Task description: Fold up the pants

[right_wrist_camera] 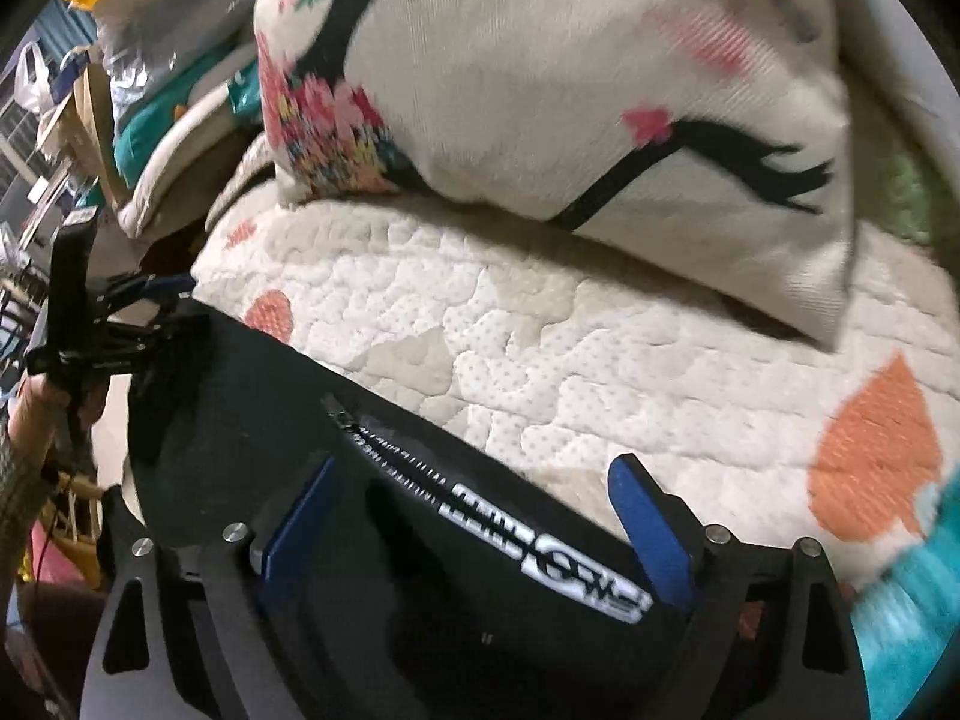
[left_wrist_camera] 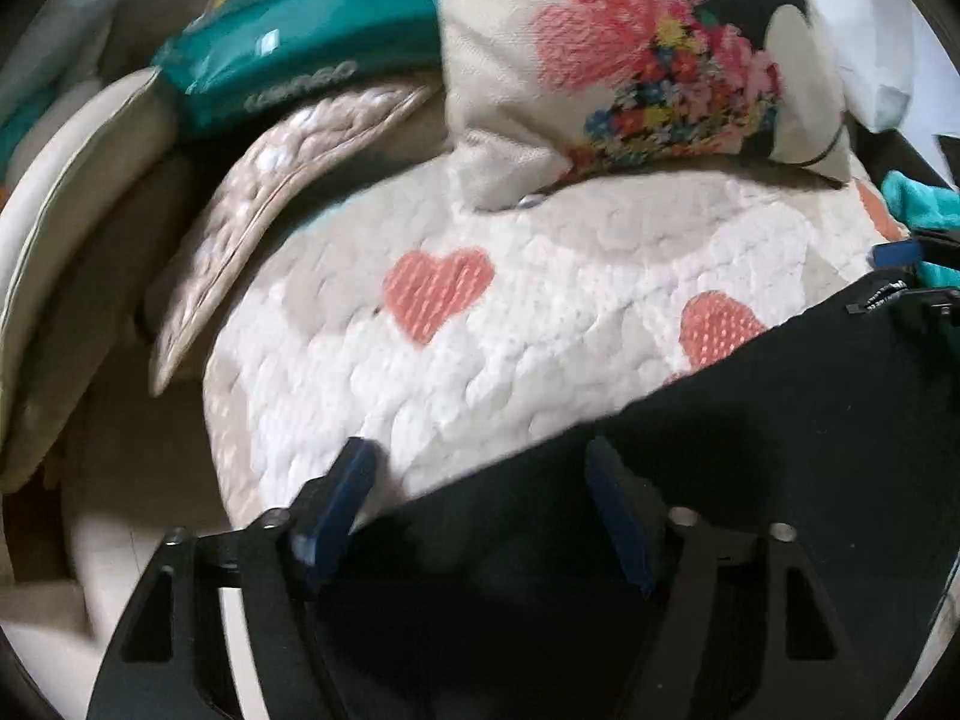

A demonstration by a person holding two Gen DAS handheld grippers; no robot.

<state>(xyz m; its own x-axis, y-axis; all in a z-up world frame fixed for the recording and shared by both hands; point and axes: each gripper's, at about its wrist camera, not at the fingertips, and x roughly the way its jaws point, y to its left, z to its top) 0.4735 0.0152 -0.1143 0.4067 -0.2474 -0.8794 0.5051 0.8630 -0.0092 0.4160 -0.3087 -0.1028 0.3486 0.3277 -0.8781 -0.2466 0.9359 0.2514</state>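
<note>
A quilted mattress pad [right_wrist_camera: 570,348] with orange hearts is filling most of both views, and a large printed cushion [right_wrist_camera: 570,90] is leaning on its far side. A teal package [left_wrist_camera: 300,54] and stacked bedding are sitting at the far left.

The black pants [right_wrist_camera: 390,540] are lying along the near edge of the pad, with their far edge running from near left toward far right in the left wrist view. A white logo strip [right_wrist_camera: 540,546] and a zipper are showing at the right gripper's end, which is probably the waist; the long axis seems to be stretching sideways between the two grippers.

The right gripper [right_wrist_camera: 474,516] is hovering directly over that logo end, with its blue pads [right_wrist_camera: 645,516] spread wide and nothing between them. The left gripper [left_wrist_camera: 480,498] is likewise gaping wide over the other end, straddling the cloth edge without clamping it. In the right view it is appearing at the far left [right_wrist_camera: 141,306], close to the pants' corner.

Each gripper is sitting over its own end, so neither looks clearly nearer; the coming pinch seems to be turning on dropping both straight down onto the fabric.
</note>
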